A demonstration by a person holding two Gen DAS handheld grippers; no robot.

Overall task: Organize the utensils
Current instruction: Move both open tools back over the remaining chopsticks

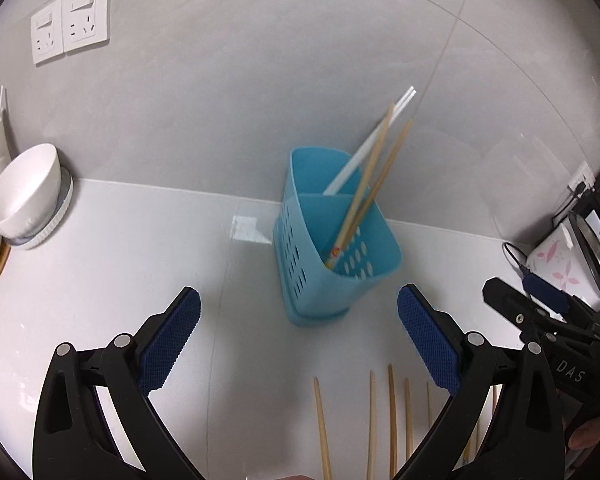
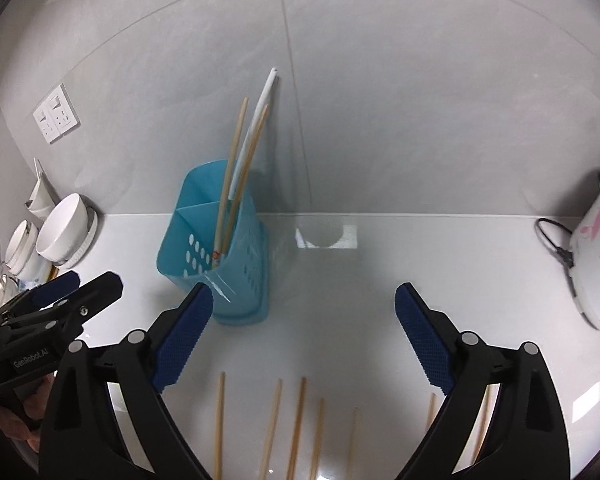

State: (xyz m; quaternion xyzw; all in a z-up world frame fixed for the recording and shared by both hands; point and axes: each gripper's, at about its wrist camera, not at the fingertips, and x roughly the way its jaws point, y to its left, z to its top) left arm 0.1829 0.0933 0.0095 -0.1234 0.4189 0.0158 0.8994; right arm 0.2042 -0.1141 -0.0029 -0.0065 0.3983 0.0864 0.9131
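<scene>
Chopsticks on worktop, both grippers empty

Chopsticks (image 2: pixel 296 428) lie loose on the white worktop (image 2: pixel 360 280), below and between the right gripper's (image 2: pixel 302 304) wide-spread fingers. Blue holder (image 1: pixel 332 256) stands beyond the left gripper's (image 1: pixel 298 308) wide fingers, three chopsticks inside.

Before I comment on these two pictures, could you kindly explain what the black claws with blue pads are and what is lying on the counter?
They are two hand-held grippers, each carrying a fisheye camera looking along its fingers. One picture is from the left gripper, the other from the right gripper. Both stand open and hold nothing. On the white counter stands a blue perforated plastic utensil holder with wooden chopsticks and white chopsticks leaning inside. More loose wooden chopsticks lie in front. A white bowl sits to the left and a white flowered appliance to the right.
</scene>
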